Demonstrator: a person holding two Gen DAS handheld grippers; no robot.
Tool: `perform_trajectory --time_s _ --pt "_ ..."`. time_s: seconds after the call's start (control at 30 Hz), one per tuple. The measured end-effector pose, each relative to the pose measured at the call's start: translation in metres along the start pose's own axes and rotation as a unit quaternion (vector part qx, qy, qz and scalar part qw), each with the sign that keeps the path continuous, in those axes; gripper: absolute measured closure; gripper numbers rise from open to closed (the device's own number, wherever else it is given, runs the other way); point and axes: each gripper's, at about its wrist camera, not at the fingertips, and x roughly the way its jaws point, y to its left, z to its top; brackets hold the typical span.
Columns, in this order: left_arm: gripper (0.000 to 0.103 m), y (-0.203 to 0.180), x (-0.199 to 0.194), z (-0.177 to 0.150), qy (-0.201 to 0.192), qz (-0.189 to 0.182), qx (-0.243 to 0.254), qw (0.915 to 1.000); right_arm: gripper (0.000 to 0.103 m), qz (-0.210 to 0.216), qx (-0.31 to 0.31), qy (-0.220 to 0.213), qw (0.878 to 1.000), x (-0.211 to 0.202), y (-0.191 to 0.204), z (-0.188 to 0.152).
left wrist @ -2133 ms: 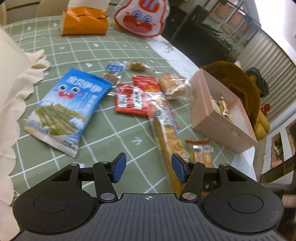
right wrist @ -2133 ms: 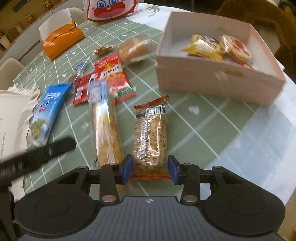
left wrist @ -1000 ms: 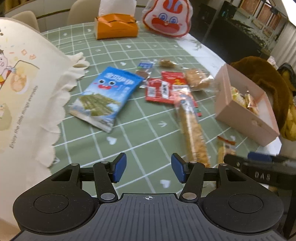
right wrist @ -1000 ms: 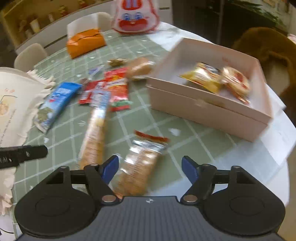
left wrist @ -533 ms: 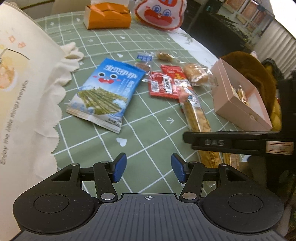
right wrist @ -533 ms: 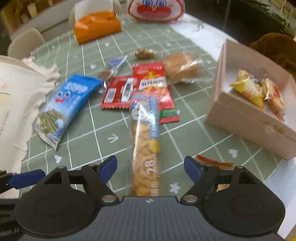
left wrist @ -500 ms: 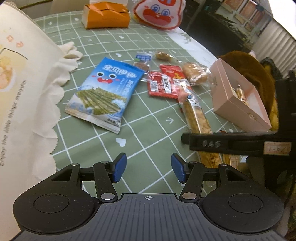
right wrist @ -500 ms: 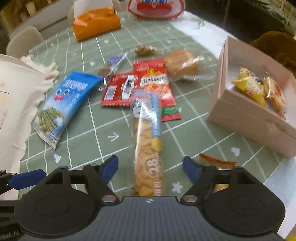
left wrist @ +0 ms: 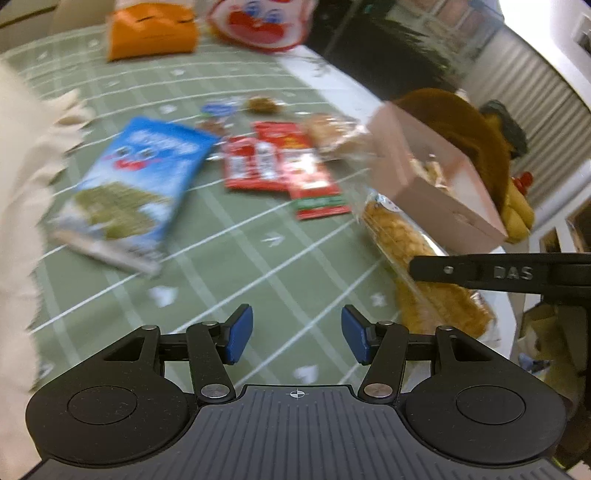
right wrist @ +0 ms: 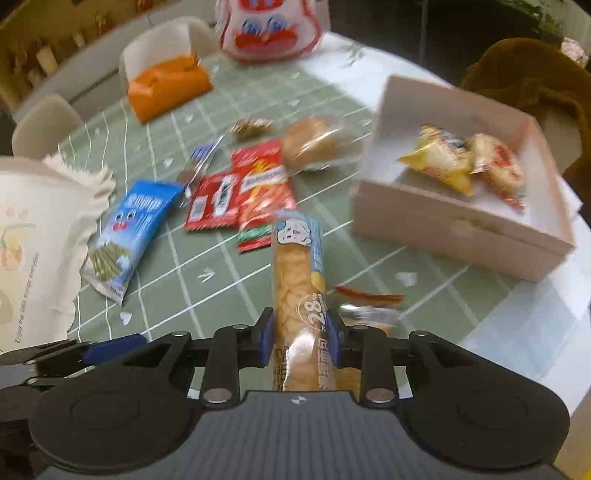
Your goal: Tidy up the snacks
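My right gripper (right wrist: 298, 334) is shut on a long chip tube pack (right wrist: 297, 280) and holds it off the green checked cloth, its far end toward the pink box (right wrist: 458, 229). The tube pack also shows in the left wrist view (left wrist: 391, 229), under the right gripper's black finger (left wrist: 480, 273). The pink box holds a yellow packet (right wrist: 439, 162) and a red-and-white packet (right wrist: 498, 166). My left gripper (left wrist: 291, 338) is open and empty above the cloth. A cracker pack (right wrist: 369, 314) lies just right of the tube pack.
A blue seaweed bag (left wrist: 133, 184), red packets (left wrist: 266, 162) and a bun (right wrist: 314, 144) lie mid-table. A cream cloth bag (right wrist: 33, 229) is at the left. An orange tissue box (right wrist: 170, 85) and a rabbit bag (right wrist: 269, 29) stand at the back. A brown plush toy (left wrist: 461, 125) sits behind the box.
My right gripper let go of the cracker pack, opened, moved to the long chip tube pack and closed on it, lifting it. My left gripper stayed open and drifted.
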Motion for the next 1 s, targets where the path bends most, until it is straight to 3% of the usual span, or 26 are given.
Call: perform_trajectory --time_s 0.13,0.27,0.5,0.6,0.73,0.87,0.93,1.0 --pt "0.044 -0.04 0.016 0.002 0.011 -0.045 0.026 0.9986 0.075 -0.023 0.019 -0.023 0.999 -0.023 -0.036 -0.011" --pt "0.044 -0.082 0.039 -0.002 0.016 -0.042 0.066 0.9968 0.084 -0.065 0.028 -0.021 0.997 -0.027 -0.07 -0.028" --pt "0.044 -0.137 0.077 -0.009 0.025 0.021 0.197 0.9799 0.084 -0.073 0.078 -0.005 0.994 -0.012 -0.116 -0.043" --pt "0.046 -0.134 0.082 -0.01 0.029 0.026 0.204 0.9782 0.084 -0.065 0.09 0.006 0.994 -0.006 -0.12 -0.049" --pt "0.053 -0.116 0.071 -0.012 0.027 0.02 0.185 0.9821 0.084 -0.066 0.079 0.026 0.994 0.002 -0.11 -0.053" --pt "0.059 -0.087 0.052 -0.013 0.027 0.024 0.153 0.9875 0.073 -0.062 0.081 0.033 0.994 0.005 -0.098 -0.049" --pt "0.06 -0.073 0.041 -0.012 0.024 0.037 0.139 0.9893 0.073 -0.044 0.096 0.035 0.994 0.008 -0.093 -0.047" --pt "0.06 -0.057 0.033 -0.012 0.024 0.045 0.119 0.9915 0.064 -0.038 0.1 0.035 0.994 0.011 -0.083 -0.044"
